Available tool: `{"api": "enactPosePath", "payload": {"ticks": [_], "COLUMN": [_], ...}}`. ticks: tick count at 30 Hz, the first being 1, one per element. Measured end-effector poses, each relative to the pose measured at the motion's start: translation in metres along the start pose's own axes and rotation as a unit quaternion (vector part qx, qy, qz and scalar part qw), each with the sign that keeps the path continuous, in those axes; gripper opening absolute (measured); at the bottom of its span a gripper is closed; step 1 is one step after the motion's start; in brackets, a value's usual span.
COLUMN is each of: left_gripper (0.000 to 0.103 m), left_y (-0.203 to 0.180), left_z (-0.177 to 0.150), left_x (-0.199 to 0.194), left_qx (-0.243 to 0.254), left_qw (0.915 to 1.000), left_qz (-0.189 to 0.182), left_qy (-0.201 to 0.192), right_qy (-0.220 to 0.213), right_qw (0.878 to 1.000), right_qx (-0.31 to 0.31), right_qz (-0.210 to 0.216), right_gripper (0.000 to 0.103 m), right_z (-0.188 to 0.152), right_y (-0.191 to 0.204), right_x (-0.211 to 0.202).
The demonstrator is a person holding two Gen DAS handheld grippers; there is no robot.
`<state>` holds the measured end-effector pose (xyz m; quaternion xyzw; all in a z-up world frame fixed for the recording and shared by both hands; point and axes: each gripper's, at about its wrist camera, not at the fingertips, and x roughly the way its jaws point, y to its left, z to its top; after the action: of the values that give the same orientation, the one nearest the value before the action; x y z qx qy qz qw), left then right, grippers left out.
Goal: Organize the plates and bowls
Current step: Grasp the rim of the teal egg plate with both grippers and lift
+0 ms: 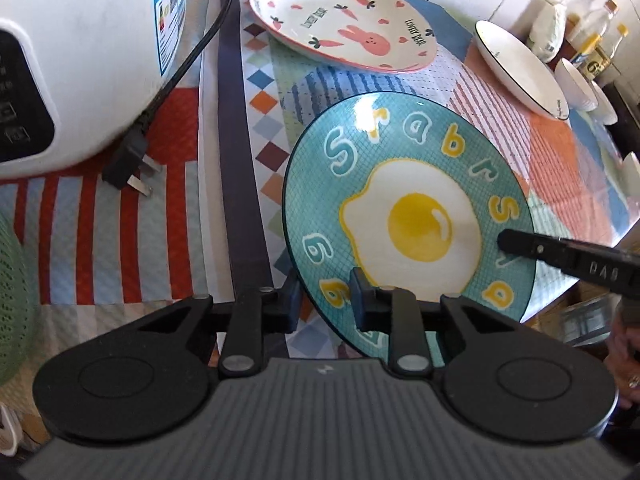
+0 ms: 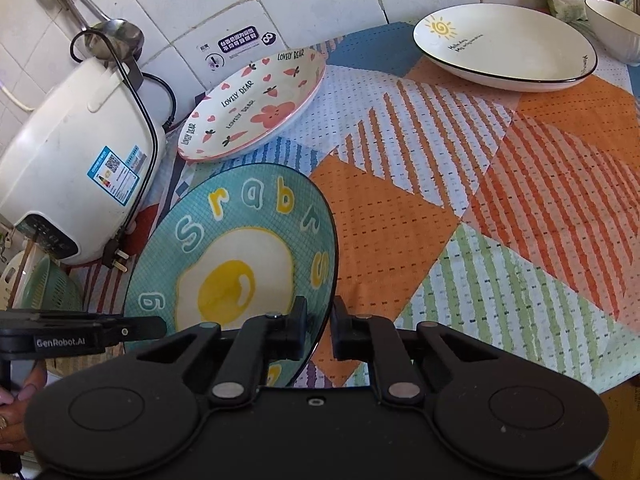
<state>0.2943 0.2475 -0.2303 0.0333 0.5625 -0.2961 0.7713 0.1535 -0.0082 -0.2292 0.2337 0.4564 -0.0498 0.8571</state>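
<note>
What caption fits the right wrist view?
Right hand-held gripper clamps the rim of the teal fried-egg plate over the patterned tablecloth.

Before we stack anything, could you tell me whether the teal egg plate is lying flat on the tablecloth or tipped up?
Tipped up: the teal egg plate stands on its left edge, its right rim raised above the tablecloth.

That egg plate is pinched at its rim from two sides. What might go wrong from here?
1. The teal egg plate is glossy and held only at its rim by the left gripper and right gripper; it might slip or twist out.
2. The bunny plate lies close behind it; a swing that way may knock them together.
3. The rice cooker's loose plug and cord lie beside the plate and might snag.
</note>
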Motion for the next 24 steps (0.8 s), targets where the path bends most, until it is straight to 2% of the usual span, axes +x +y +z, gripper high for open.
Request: {"api": "enactPosePath", "payload": {"ticks": [8,12,14,18,24], "left_gripper": [0.025,0.025,0.026,0.024,0.024], "left_y": [-0.003,-0.003,-0.005,-0.006,-0.021], "left_z": [0.001,0.005,0.007,0.010,0.014], "left_x": [0.003,-0.001,-0.007,-0.018,-0.045], "left_qx": [0.006,-0.016,-0.009,-0.016,0.006], "left_qw": [1.0000,0.9997,0.9997,0.9998,0.9997], "left_qz": [0.004,0.018,0.023,0.008,0.008], "left_qy": [0.001,0.007,0.002,0.004,-0.023], "right_qy": [0.013,0.024,0.023,0.018,-0.004], "right_qw": [0.998,0.999,0.998,0.998,0.997], "right_qx": [0.040,0.022,0.003,-0.016,-0.019], "right_qz": [0.036,0.041,0.051,0.052,0.069], "right_gripper": [0.018,0.018,0.018,0.019,0.019], "right_z": [0.004,0.004,0.003,0.004,0.005], "right_y": [-0.011,-0.004,0.002,0.009,0.011], "right_x": [0.010,0.006,-0.002,-0.017,-0.041]}}
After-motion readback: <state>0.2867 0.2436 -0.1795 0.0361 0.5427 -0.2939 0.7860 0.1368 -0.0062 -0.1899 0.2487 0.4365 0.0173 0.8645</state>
